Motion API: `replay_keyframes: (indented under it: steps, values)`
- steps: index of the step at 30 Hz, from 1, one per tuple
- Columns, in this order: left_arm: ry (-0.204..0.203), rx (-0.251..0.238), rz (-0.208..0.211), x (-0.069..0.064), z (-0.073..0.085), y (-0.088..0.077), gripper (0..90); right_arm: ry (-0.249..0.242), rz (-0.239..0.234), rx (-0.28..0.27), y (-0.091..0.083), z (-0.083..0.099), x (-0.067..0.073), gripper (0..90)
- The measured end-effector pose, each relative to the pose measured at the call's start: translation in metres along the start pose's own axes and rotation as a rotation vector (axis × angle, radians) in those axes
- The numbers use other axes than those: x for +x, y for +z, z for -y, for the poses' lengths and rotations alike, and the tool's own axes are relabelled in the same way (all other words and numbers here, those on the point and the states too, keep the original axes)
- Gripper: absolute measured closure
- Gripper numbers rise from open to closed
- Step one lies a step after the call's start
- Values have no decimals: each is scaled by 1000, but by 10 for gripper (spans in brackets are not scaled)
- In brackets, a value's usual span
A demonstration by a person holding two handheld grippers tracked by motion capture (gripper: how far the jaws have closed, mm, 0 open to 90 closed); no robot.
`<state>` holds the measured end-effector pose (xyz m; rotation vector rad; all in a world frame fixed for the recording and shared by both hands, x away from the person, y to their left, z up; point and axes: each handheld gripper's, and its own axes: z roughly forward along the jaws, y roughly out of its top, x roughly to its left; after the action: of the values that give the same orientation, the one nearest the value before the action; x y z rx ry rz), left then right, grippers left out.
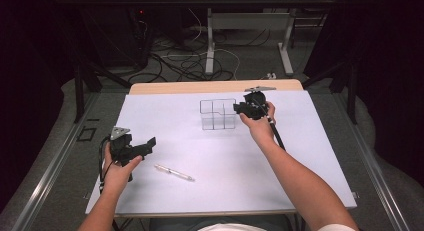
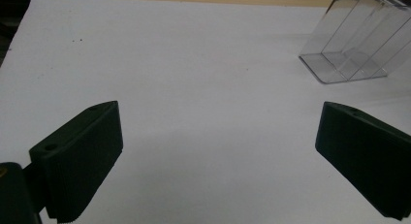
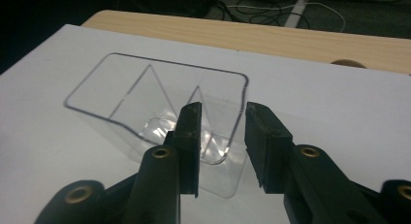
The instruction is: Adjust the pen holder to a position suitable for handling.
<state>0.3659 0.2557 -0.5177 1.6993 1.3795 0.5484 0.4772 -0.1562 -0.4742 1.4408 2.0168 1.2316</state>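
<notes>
A clear plastic container (image 1: 217, 113) with inner dividers stands on the white table sheet (image 1: 310, 161) near the far middle. My right gripper (image 1: 239, 109) is at its right wall. In the right gripper view the jaws (image 3: 223, 127) stand a little apart astride that wall of the container (image 3: 145, 98), one pad inside and one outside, with a gap showing. My left gripper (image 1: 149, 144) rests at the left of the sheet, its jaws (image 2: 218, 151) wide open with nothing between them; the container (image 2: 354, 44) lies far ahead to its right. A pen (image 1: 174, 172) lies near the front.
The wooden table edge (image 1: 200, 87) runs behind the sheet. Beyond it are cables on the floor (image 1: 185, 61) and another table's legs (image 1: 210, 41). Bare white sheet spreads between the pen and the container.
</notes>
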Motion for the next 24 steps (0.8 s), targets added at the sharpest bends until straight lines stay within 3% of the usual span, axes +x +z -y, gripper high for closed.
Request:
replay_keyframes:
  steps: [7,10,14,19,21,24]
  values:
    - [-3,-5,-2,0,0,-1,31,-45,-74,-13,-15,6,10,567]
    - [-8,-8,11,0,0,-2,30,-90,-120,-16,-22,15,14,497]
    - [7,-5,24,0,0,-2,25,-106,-148,-14,-28,21,16,461]
    - [13,1,30,-2,0,-2,25,-176,-155,-21,-41,34,18,396]
    - [12,2,31,-2,0,-2,25,-177,-175,-5,-44,40,19,385]
    - [11,1,29,-2,0,-2,26,-178,-218,-24,-45,46,19,345]
